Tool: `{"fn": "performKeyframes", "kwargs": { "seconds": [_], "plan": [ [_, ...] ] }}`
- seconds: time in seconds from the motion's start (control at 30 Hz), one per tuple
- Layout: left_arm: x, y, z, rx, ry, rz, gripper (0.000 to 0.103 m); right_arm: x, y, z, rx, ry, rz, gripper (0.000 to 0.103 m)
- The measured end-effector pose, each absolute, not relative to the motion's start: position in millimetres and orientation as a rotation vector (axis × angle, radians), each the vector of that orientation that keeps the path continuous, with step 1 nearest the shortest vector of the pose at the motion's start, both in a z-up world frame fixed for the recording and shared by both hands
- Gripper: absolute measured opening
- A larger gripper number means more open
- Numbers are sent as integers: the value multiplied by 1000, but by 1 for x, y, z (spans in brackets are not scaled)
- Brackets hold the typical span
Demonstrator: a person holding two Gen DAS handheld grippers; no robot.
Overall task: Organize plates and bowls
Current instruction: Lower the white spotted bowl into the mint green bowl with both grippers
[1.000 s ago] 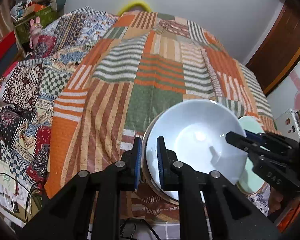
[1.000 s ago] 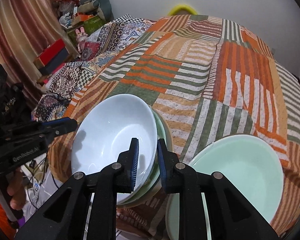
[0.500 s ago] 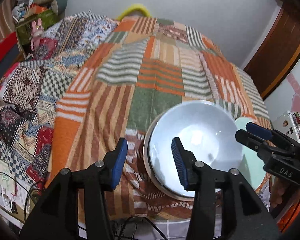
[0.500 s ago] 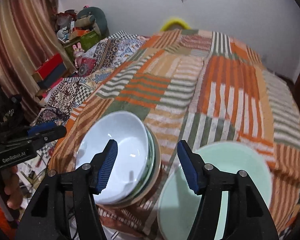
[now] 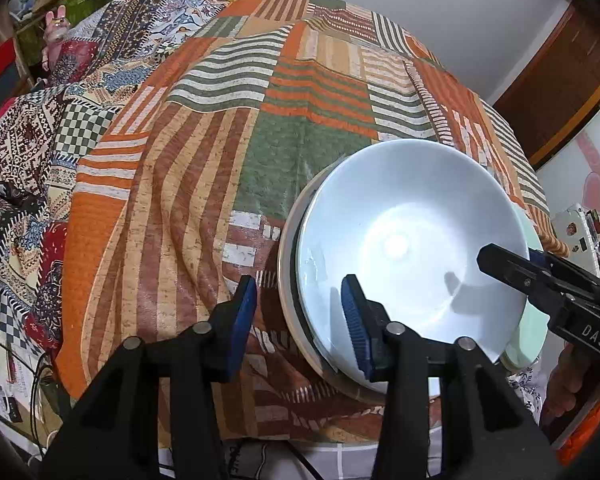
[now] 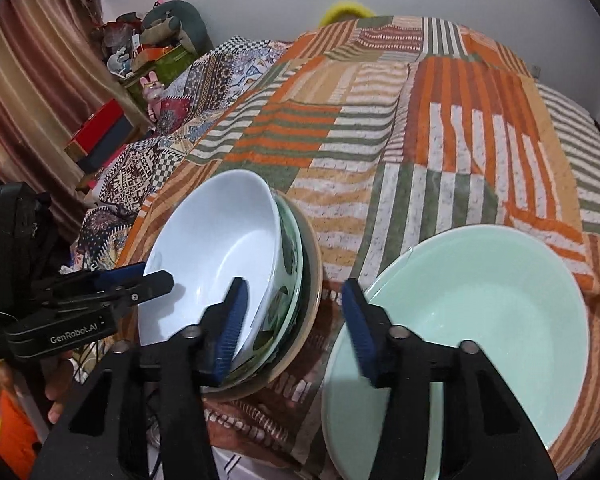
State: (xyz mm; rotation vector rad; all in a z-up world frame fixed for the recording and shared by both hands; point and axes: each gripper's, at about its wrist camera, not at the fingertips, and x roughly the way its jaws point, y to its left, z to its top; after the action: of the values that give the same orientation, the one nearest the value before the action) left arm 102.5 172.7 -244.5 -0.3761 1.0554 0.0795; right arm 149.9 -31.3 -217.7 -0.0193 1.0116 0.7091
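At lower centre on the bed [image 6: 440, 128], one white bowl [image 6: 212, 248] sits stacked on two plates [image 6: 300, 272]; one green bowl [image 6: 480, 312] lies right. My left tongs [image 5: 298, 322] and right tongs [image 6: 294, 322] are closing, pads clear of each rim.

right tool [image 5: 580, 312] — "DAS" | left tool [image 6: 80, 308] — "GenRobot.AI", probably

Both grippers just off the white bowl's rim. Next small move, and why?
Probably draw both back: the white bowl sits nested on the stack, and the closing jaws of the left gripper and right gripper straddle its rim without pressing it. The mint-green bowl looks next.
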Motion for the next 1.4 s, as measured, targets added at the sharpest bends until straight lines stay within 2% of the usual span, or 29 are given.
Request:
{"fn": "performKeyframes", "kwargs": {
  "seconds": [0.27, 0.73, 1.4],
  "plan": [
    [109, 174, -254, -434, 1069, 35, 28, 154, -28, -225, 14, 1041, 728, 35],
    [112, 170, -250, -409, 1081, 70, 28, 152, -21, -224, -59, 1028, 676, 34],
    [100, 168, -223, -411, 1026, 90, 28, 147, -25, -204, -12, 1006, 702, 33]
  ]
}}
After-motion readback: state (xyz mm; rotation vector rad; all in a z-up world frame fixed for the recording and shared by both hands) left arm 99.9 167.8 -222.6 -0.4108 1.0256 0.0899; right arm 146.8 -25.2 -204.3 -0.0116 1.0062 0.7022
